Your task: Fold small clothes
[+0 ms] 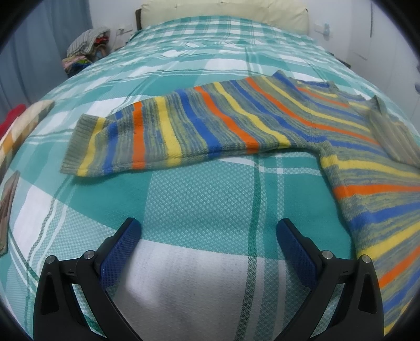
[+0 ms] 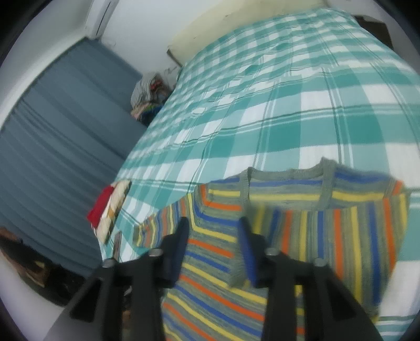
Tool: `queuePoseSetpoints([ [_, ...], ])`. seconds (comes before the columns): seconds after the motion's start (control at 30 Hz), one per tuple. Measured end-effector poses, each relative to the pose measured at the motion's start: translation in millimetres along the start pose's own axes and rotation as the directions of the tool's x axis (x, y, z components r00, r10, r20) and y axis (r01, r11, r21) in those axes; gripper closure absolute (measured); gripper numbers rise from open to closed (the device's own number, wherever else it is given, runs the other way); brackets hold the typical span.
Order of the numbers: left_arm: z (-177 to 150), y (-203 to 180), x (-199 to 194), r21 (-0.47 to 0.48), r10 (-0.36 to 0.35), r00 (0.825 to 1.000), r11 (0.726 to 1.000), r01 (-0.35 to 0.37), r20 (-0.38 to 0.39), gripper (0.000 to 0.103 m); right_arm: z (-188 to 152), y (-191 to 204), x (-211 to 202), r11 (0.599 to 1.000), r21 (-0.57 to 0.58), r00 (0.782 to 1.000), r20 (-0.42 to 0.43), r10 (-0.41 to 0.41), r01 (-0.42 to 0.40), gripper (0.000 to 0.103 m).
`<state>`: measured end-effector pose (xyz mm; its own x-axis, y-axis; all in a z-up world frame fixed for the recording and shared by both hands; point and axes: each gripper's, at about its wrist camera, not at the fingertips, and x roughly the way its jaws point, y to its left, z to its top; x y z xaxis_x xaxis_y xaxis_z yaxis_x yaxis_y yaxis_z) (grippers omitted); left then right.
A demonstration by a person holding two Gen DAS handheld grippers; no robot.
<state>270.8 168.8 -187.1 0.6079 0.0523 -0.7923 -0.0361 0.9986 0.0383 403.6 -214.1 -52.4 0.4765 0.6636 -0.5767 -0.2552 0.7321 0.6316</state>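
Observation:
A knitted sweater (image 1: 199, 126) with blue, orange and yellow stripes on grey-green lies flat on the checked bedspread (image 1: 204, 194). Its one sleeve stretches out to the left, ending in a ribbed cuff (image 1: 76, 147). My left gripper (image 1: 210, 228) hovers over bare bedspread just in front of that sleeve, jaws wide open and empty. In the blurred right wrist view the sweater (image 2: 215, 265) shows its collar (image 2: 286, 175), and the other sleeve (image 2: 341, 236) lies folded across the chest. My right gripper (image 2: 214, 223) hangs above the body, open, with nothing between its fingers.
Folded clothes (image 1: 23, 123) lie at the bed's left edge, also seen in the right wrist view as folded clothes (image 2: 110, 209). A heap of laundry (image 1: 84, 49) sits beside the bed near a blue curtain (image 2: 52, 131). A cream headboard (image 1: 223, 10) closes the far end.

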Motion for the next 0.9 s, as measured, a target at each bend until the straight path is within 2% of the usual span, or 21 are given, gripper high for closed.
queuePoseSetpoints([
  [0.07, 0, 0, 0, 0.0, 0.001, 1.0, 1.0, -0.001, 0.001, 0.0, -8, -12, -2, 1.0, 0.031, 1.0, -0.013, 0.0, 0.001, 0.062],
  [0.13, 0, 0, 0, 0.0, 0.001, 1.0, 1.0, -0.001, 0.001, 0.0, -17, -27, -14, 0.999, 0.041, 0.999, -0.023, -0.035, 0.036, 0.062],
  [0.2, 0, 0, 0, 0.002, 0.002, 1.0, 1.0, -0.002, 0.0, 0.0, -32, -42, -29, 0.994, 0.024, 0.994, -0.018, -0.108, 0.108, 0.056],
  [0.27, 0, 0, 0, 0.003, 0.005, 1.0, 1.0, -0.005, 0.0, 0.0, -52, -59, -46, 0.966, -0.021, 0.966, 0.02, -0.258, 0.259, 0.053],
  [0.33, 1, 0, -1, 0.002, 0.005, 1.0, 1.0, -0.005, -0.004, 0.0, -77, -74, -65, 0.913, -0.067, 0.915, 0.067, -0.398, 0.402, 0.052],
  [0.4, 2, 3, -4, -0.008, -0.006, 1.0, 1.0, 0.006, -0.013, 0.0, -112, -92, -83, 0.828, -0.106, 0.834, 0.123, -0.538, 0.55, 0.05],
  [0.47, 2, 6, -10, -0.021, -0.019, 0.999, 1.0, 0.018, -0.032, 0.0, -141, -107, -98, 0.765, -0.116, 0.772, 0.157, -0.616, 0.633, 0.046],
  [0.57, 3, 23, -32, -0.05, -0.08, 0.996, 0.996, 0.078, -0.031, 0.001, -178, -131, -117, 0.711, -0.082, 0.711, 0.184, -0.678, 0.699, 0.035],
  [0.6, 6, 36, -42, -0.081, -0.102, 0.995, 0.992, 0.102, -0.003, 0.001, -188, -139, -120, 0.702, -0.071, 0.701, 0.181, -0.69, 0.709, 0.032],
  [0.63, 13, 55, -51, -0.129, -0.116, 0.993, 0.984, 0.119, 0.03, 0.001, -193, -146, -123, 0.702, -0.061, 0.7, 0.182, -0.691, 0.709, 0.031],
  [0.7, 30, 94, -59, -0.23, -0.124, 0.99, 0.964, 0.136, 0.065, 0.001, -202, -154, -131, 0.728, -0.037, 0.716, 0.22, -0.662, 0.684, 0.028],
  [0.73, 41, 120, -58, -0.3, -0.124, 0.99, 0.944, 0.14, 0.072, 0.001, -202, -154, -131, 0.729, -0.038, 0.716, 0.228, -0.66, 0.683, 0.026],
  [0.77, 49, 140, -56, -0.356, -0.123, 0.99, 0.924, 0.142, 0.074, 0.001, -201, -154, -126, 0.723, -0.053, 0.714, 0.226, -0.663, 0.689, 0.021],
  [0.8, 60, 164, -48, -0.423, -0.145, 0.987, 0.891, 0.162, 0.072, 0.002, -199, -154, -122, 0.714, -0.071, 0.709, 0.223, -0.669, 0.696, 0.018],
  [0.83, 68, 178, -38, -0.464, -0.169, 0.984, 0.868, 0.176, 0.058, 0.004, -199, -154, -118, 0.705, -0.083, 0.703, 0.224, -0.676, 0.704, 0.017],
  [0.87, 74, 186, -30, -0.485, -0.183, 0.982, 0.856, 0.18, 0.04, 0.005, -199, -154, -114, 0.693, -0.093, 0.693, 0.225, -0.684, 0.715, 0.016],
  [0.9, 79, 188, -21, -0.489, -0.2, 0.979, 0.852, 0.186, 0.024, 0.011, -201, -152, -112, 0.688, -0.097, 0.69, 0.226, -0.688, 0.719, 0.015],
])
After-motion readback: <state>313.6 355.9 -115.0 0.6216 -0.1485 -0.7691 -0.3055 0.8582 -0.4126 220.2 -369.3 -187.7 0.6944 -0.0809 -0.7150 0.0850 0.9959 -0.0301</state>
